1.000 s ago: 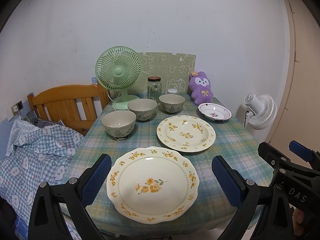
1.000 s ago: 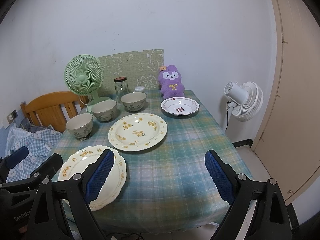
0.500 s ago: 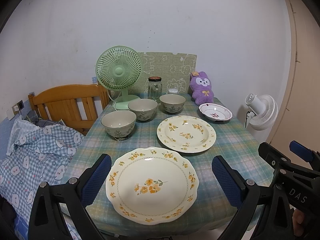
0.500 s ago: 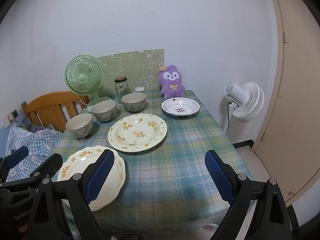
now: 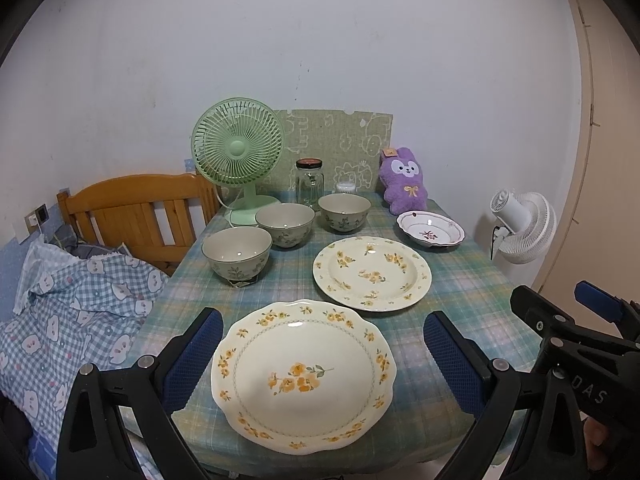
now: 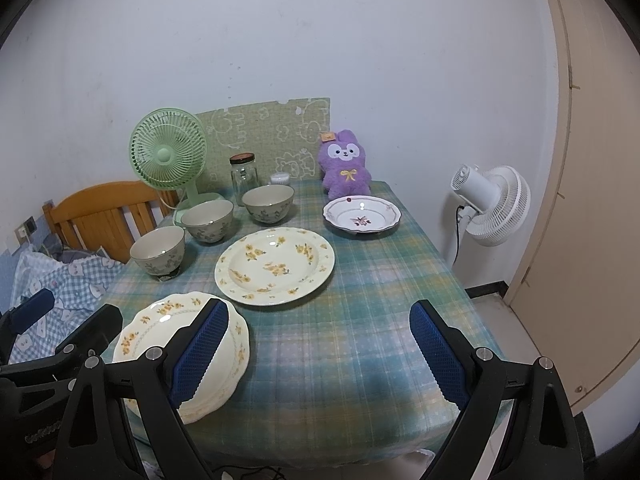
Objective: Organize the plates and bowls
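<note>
We list the table's contents from left to right, starting with readable lettering: the right gripper's body, seen at the edge of the left wrist view, carries "DAS", and the left gripper's body in the right wrist view shows a partial "GenRobo".

Beyond the table's left edge we note a wooden slatted chair back (image 5: 136,208) and a checked blue fabric (image 5: 76,312) printed with small white figures.

Left gripper (image 5: 320,360): black frame, blue textured pads, jaws wide apart, empty, framing the scalloped plate (image 5: 304,376) without touching it. This glossy cream plate with a wavy rim and yellow flowers lies at the near edge of the plaid tablecloth (image 5: 460,280); the right wrist view suggests another plate beneath it, though we cannot tell for certain.

Three glazed bowls with leaf sprigs run diagonally: near bowl (image 5: 237,253), middle bowl (image 5: 285,225), far bowl (image 5: 344,212). Behind them stand a pale green fan (image 5: 237,148), a glass jar (image 5: 309,184) with a dark lid, and a green printed mat (image 5: 340,140) leaning on the wall.

The round plate (image 5: 372,274), cream with scattered yellow blossoms, sits mid-table. The small white dish (image 5: 430,228), red-flowered with a fluted rim, sits beside a purple plush rabbit (image 5: 404,180).

Right gripper (image 6: 320,356): jaws wide apart, empty, over bare cloth. Only its view shows the floor and the stand of the white fan (image 6: 490,210).
</note>
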